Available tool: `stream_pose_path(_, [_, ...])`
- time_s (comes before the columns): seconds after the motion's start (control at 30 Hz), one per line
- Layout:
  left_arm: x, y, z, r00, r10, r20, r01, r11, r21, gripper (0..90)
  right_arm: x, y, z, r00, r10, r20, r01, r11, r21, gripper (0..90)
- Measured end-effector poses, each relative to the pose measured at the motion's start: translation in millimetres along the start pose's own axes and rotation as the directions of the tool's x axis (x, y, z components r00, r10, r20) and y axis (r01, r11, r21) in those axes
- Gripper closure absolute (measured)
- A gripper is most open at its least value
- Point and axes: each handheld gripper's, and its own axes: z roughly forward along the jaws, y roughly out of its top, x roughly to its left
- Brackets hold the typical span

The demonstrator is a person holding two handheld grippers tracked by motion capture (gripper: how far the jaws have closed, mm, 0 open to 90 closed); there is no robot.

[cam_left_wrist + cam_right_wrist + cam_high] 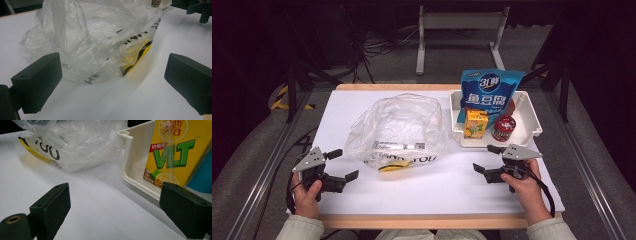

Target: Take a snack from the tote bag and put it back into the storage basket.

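Crinkled clear plastic bag with black and yellow print (399, 132) lay mid-counter, left of the white plastic tray (532, 120). Left gripper (343, 164) sat nearer, bag straight ahead of its jaws. Right gripper (484, 159) faced the tray corner. Both jaws wide open, empty.

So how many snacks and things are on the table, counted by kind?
Plastic bag: 1
White tray: 1
Blue snack pouch: 1
Yellow drink carton: 1
Small red can: 1
Grippers, left gripper and right gripper: 2
Total: 7
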Motion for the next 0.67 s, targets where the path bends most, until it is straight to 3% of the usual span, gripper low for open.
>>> stream_pose_path(0.33, [1.1, -2.1, 0.6, 1.0, -0.007, 0.001, 0.007, 1.0, 0.004, 1.8, -3.0, -6.2, 8.8, 0.9998, -0.005, 0.017, 0.004, 0.999, 0.043, 10.6])
stream_pose_path(0.67, [1.0, -2.2, 0.2, 1.0, -0.008, -0.002, 0.008, 1.0, 0.004, 1.7, -4.0, -5.5, 6.7, 0.9995, -0.002, 0.032, 0.001, 0.999, 0.038, 10.6])
